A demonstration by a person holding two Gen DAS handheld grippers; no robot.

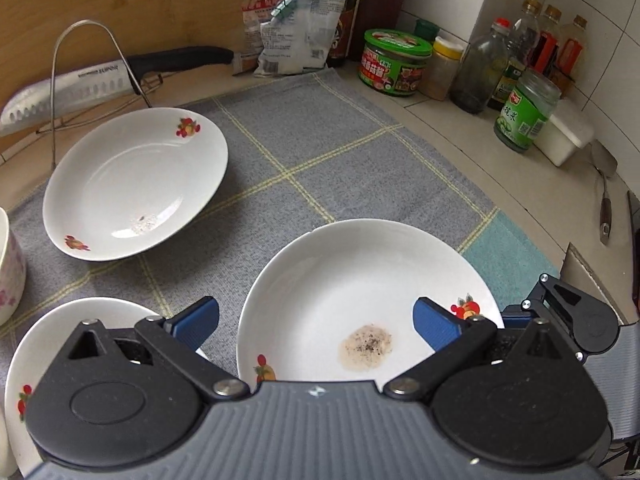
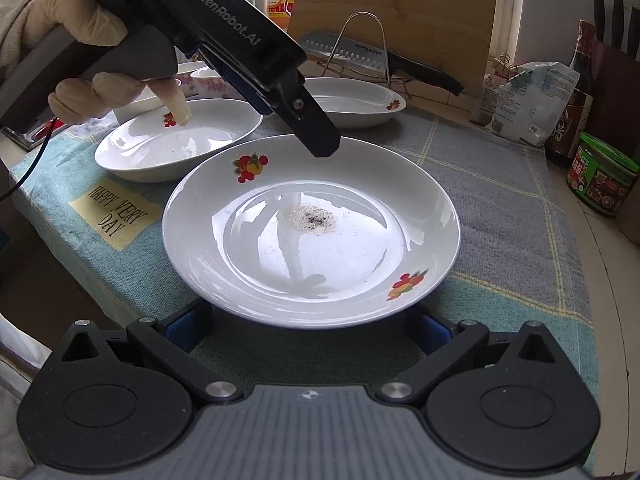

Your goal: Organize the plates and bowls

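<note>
Three white plates with fruit prints lie on a grey checked cloth (image 1: 320,160). The near plate (image 1: 360,280) (image 2: 312,232) has a patch of crumbs in its middle. My left gripper (image 1: 316,320) is open and hovers above this plate's near rim; it also shows from the side in the right wrist view (image 2: 316,136). My right gripper (image 2: 312,324) is open, its blue pads (image 2: 188,328) on either side of the plate's near edge at cloth level. A second plate (image 1: 136,184) (image 2: 356,100) lies farther back, a third (image 1: 60,340) (image 2: 180,140) to the left.
A flowered bowl (image 1: 10,264) stands at the left edge; more flowered bowls (image 2: 204,80) sit behind the plates. A wire rack (image 1: 92,72) holds a knife (image 1: 68,92) against a cutting board. Jars and bottles (image 1: 520,72) line the tiled wall. A spatula (image 1: 604,188) lies at right.
</note>
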